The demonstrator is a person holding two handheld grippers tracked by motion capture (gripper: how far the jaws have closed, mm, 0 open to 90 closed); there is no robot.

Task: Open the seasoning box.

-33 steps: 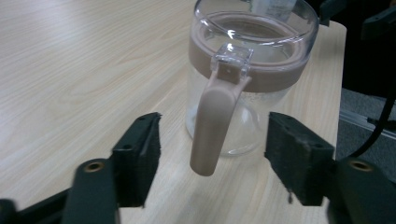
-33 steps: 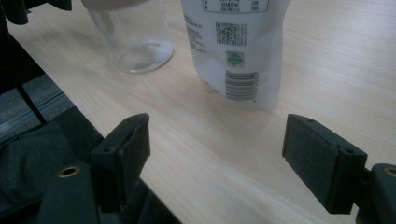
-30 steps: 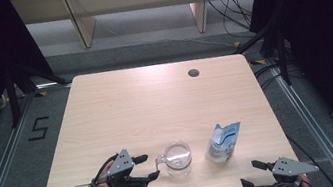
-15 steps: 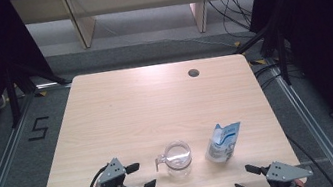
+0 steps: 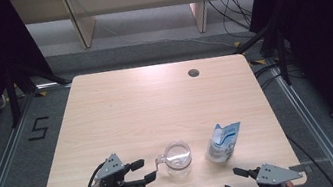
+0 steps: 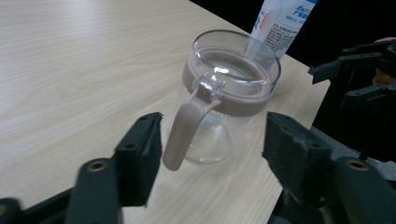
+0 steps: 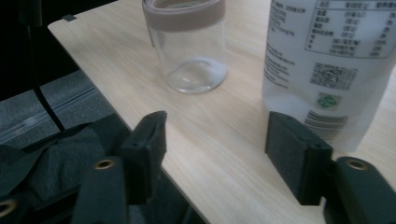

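Observation:
A clear glass jar [image 5: 178, 160] with a taupe rim and handle [image 6: 187, 126] stands near the table's front edge. My left gripper [image 5: 145, 170] is held level just left of it, open, and its jaws have just been closing. The handle sits at the fingertips, close to the left pad, with no pad pressing on it. A white and blue pouch [image 5: 222, 141] stands upright to the jar's right. My right gripper [image 5: 234, 180] hangs over the front edge below the pouch, open. Its jaws have just been closing with nothing between them. The pouch [image 7: 327, 70] and jar [image 7: 189, 46] lie ahead of it.
The wooden table [image 5: 156, 105] has a round cable hole [image 5: 193, 73] at the back right. Its front edge [image 7: 140, 135] runs right under my right gripper. The other gripper [image 6: 359, 70] shows beyond the jar. Shelving stands behind the table.
The left gripper dipped back toward the front edge, then came forward to the jar's handle, jaws narrower. The right gripper slid left along the front edge, jaws narrower too.

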